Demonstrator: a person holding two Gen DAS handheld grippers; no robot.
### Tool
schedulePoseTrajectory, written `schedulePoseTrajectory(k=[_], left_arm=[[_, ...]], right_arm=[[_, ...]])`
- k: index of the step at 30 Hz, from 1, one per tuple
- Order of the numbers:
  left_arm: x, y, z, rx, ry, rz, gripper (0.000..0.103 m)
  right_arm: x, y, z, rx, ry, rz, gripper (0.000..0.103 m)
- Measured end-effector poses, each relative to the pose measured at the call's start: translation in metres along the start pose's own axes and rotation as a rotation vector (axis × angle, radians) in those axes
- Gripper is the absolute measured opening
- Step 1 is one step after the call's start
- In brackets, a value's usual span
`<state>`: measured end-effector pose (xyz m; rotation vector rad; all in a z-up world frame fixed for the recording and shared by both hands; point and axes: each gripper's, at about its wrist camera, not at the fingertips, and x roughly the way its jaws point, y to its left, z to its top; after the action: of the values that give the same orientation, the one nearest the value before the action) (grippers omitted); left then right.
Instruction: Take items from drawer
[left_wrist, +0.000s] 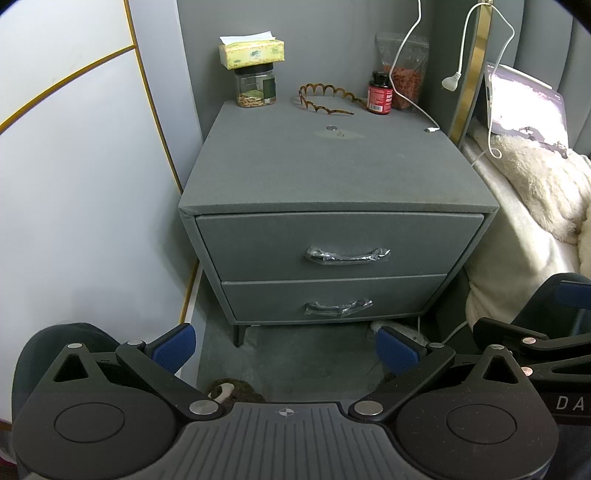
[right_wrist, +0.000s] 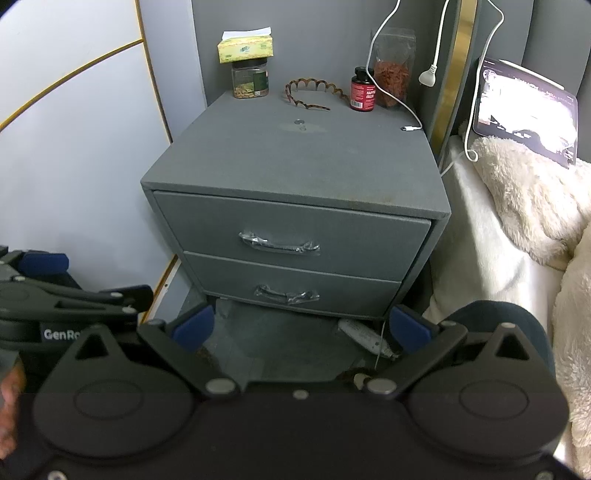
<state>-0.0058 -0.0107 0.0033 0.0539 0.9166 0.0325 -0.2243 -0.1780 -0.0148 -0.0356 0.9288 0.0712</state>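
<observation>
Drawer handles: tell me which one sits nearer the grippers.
The lower drawer's handle, just above the floor; the upper drawer's handle sits higher and farther off. Both are plastic-wrapped, both drawers shut. The left gripper and right gripper are open, touching neither.

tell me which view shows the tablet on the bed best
The right wrist view: the tablet faces the camera, whole screen visible. In the left wrist view the tablet sits at the frame edge, seen obliquely and washed out by glare.

Both wrist views look down, fairly near, at the nightstand (left_wrist: 332, 170) front, side by side
</observation>
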Motion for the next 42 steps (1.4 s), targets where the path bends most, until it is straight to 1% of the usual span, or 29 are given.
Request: schedulePoseTrajectory(k=[42], left_arm=[[0.0046, 0.0016, 0.0008, 0.001, 0.008, -0.003, 0.103]], right_arm=[[0.0002, 0.0004, -0.0019, 0.002, -0.001, 0.011, 0.103]])
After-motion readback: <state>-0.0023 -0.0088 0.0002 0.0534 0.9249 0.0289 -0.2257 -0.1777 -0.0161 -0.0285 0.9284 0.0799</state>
